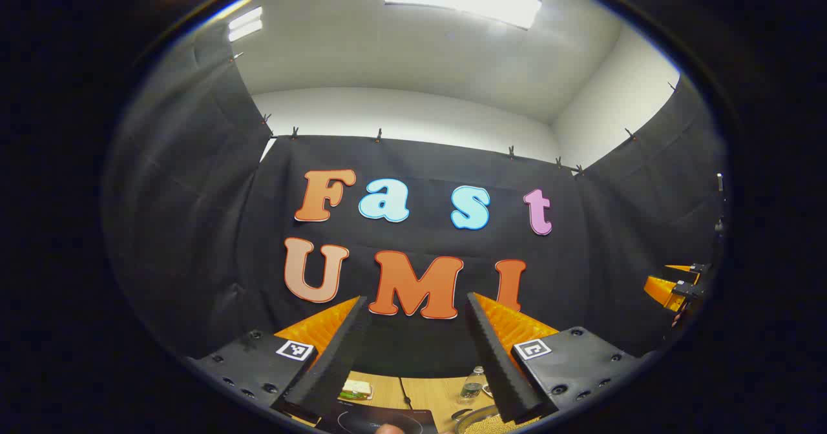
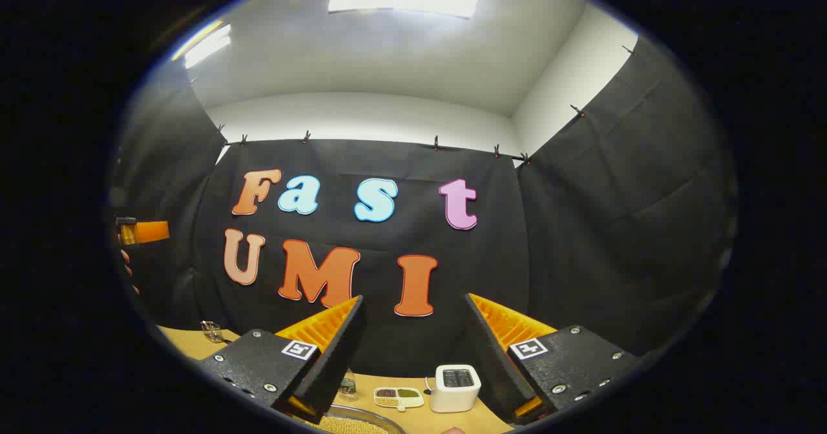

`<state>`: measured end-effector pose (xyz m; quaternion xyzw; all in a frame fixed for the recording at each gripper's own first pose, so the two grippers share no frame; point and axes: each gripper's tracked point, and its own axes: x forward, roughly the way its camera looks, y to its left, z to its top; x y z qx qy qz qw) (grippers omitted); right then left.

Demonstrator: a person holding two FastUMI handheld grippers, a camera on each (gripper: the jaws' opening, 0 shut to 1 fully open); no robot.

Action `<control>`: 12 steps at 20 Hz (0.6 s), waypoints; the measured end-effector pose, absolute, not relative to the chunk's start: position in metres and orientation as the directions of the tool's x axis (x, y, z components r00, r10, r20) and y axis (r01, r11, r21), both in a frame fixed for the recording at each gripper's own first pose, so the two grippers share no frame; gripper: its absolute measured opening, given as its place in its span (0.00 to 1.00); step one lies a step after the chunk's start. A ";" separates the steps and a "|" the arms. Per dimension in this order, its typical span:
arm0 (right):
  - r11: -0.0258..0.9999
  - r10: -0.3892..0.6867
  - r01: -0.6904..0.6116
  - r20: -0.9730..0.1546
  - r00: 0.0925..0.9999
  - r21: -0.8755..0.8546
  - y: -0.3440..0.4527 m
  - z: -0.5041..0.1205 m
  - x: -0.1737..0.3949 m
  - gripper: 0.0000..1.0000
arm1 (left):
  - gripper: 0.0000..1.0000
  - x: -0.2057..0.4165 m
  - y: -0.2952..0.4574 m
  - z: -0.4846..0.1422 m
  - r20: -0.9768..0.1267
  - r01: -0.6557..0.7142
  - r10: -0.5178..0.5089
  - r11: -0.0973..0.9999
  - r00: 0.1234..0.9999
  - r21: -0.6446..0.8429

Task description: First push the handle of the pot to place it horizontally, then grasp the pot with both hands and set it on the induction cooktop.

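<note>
Tools, left (image 1: 417, 305) and right (image 2: 413, 305), tilt upward, fingers spread, holding nothing.

We see both gripper views tilted upward and well back from the booth's rear wall (image 1: 413, 163), ceiling in the upper frame, table (image 2: 413, 385) a thin strip at the bottom edge. Both share the wall and the pot's rim (image 1: 475, 414) at bottom centre.

Pot (image 1: 478, 418) and cooktop (image 1: 381, 421) edge-cropped
</note>
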<state>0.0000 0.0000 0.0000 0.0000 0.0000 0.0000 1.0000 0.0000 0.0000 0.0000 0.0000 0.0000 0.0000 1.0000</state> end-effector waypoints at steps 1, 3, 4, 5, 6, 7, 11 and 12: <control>1.000 0.000 0.000 -0.001 1.000 0.001 0.002 0.002 0.001 0.93 | 0.97 0.001 0.002 0.002 0.003 -0.001 0.001 1.000 1.000 0.002; 1.000 0.009 -0.009 -0.005 1.000 0.012 0.009 0.004 0.005 0.93 | 0.96 0.004 0.012 0.007 0.019 -0.026 0.026 1.000 0.999 0.014; 1.000 0.013 -0.013 -0.017 1.000 0.015 0.012 0.003 0.007 0.93 | 0.96 0.006 0.014 0.007 0.020 -0.032 0.032 0.999 0.999 0.021; 1.000 0.013 -0.012 -0.040 0.999 0.015 0.013 -0.001 0.008 0.93 | 0.96 0.008 0.012 0.004 0.016 -0.030 0.030 0.999 0.999 0.027; 1.000 0.016 -0.015 -0.062 0.998 0.015 0.014 -0.005 0.009 0.92 | 0.96 0.010 0.011 0.000 0.004 -0.024 0.024 0.999 1.000 0.032; 1.000 0.020 -0.019 -0.074 0.997 0.015 0.016 -0.004 0.008 0.92 | 0.97 0.011 0.009 -0.004 -0.009 -0.019 0.020 0.999 1.000 0.037; 1.000 -0.003 0.003 -0.046 0.999 -0.009 0.007 0.013 0.008 0.92 | 0.97 0.019 0.012 -0.005 -0.018 -0.018 0.019 0.999 1.000 0.052; 1.000 -0.011 0.011 -0.033 0.999 -0.005 0.004 0.018 0.007 0.92 | 0.96 0.020 0.012 -0.006 -0.017 -0.016 0.017 0.998 1.000 0.054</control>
